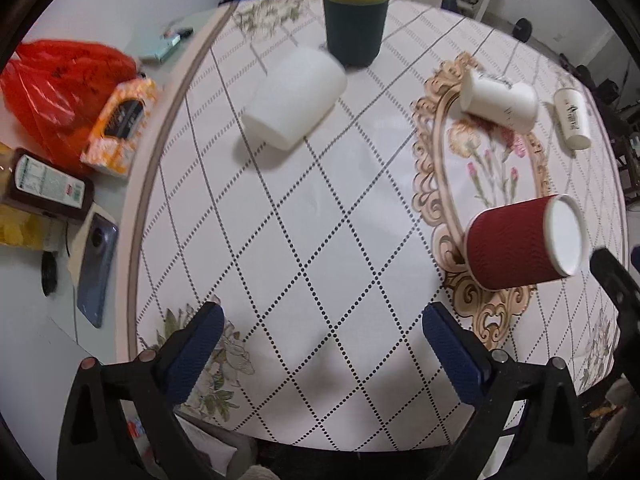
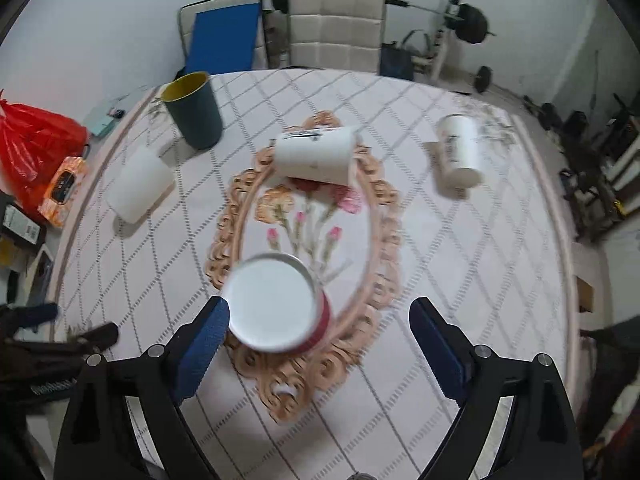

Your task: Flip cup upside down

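Observation:
A red ribbed paper cup [image 1: 516,244] lies on its side on the floral oval of the tablecloth, its white end facing right. In the right wrist view the red cup [image 2: 276,304] shows its white round end toward the camera, just ahead of and left of centre between my open right gripper [image 2: 320,320] fingers. My left gripper [image 1: 322,320] is open and empty over the checked cloth, left of the red cup. The right gripper's tip [image 1: 612,276] shows just right of the cup in the left wrist view.
A white cup [image 1: 294,98], a printed white cup [image 1: 500,100] and a narrow white cup [image 1: 574,120] lie on their sides. A dark green cup [image 1: 356,20] stands upright at the back. A red bag [image 1: 60,80], a snack pack [image 1: 120,128] and a phone [image 1: 96,268] lie at the left.

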`<state>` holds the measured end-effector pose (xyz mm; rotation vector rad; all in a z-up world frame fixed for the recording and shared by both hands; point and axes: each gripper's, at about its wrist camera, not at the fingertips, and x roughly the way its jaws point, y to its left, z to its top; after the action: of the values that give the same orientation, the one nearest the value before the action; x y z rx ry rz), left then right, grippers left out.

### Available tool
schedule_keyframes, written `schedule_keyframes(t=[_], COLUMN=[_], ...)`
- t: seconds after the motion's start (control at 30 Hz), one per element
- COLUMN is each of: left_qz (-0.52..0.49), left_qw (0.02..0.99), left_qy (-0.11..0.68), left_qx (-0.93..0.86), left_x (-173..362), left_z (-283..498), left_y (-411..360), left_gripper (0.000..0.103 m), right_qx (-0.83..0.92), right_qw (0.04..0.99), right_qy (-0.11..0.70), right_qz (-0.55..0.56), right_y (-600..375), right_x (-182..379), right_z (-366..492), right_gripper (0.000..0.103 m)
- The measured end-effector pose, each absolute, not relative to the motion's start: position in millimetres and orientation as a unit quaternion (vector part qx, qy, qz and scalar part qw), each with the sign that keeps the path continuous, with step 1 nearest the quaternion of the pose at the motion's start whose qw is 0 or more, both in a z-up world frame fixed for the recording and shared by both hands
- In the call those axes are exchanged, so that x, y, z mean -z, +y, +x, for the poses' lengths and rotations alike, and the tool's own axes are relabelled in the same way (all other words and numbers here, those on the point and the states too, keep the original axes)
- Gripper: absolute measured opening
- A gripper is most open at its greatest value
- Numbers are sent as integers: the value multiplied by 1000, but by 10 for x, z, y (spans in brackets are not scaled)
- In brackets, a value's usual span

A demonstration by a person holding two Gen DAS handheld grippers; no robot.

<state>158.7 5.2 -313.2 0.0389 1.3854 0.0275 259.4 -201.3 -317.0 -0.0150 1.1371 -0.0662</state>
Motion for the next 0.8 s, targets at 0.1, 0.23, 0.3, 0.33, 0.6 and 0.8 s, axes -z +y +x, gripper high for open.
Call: schedule_keyframes(t=[0.1,0.23,0.3,0.33,0.6,0.8], left_qz=[27,42,47,49,42,32], left_qw=[779,794,803,807,841,860], left_qy=[626,606,594,588,538,509], left_qx=[-2,12,19,22,27,23], left_x=[3019,2794,2642,2554,1804,1280], left_z=[1464,1316,1231,1180,713,352], left_y=[39,-68,-125,-152,-288,-315], left_gripper=[102,102,102,102,102,102], right_qx=[56,79,91,95,99,81], right_qw=[836,829,832,833,852,876], right_qy=[546,553,547,544,514,475], right_qz=[2,24,27,28,26,16], right_y=[-2088,-2183,-2227,-2242,-2324,-2344], right_x=[3018,2887,2775,2717,1974,1246], right_z=[2370,2099,1950,1894,1426,1002], right_gripper=[94,96,96,96,96,96])
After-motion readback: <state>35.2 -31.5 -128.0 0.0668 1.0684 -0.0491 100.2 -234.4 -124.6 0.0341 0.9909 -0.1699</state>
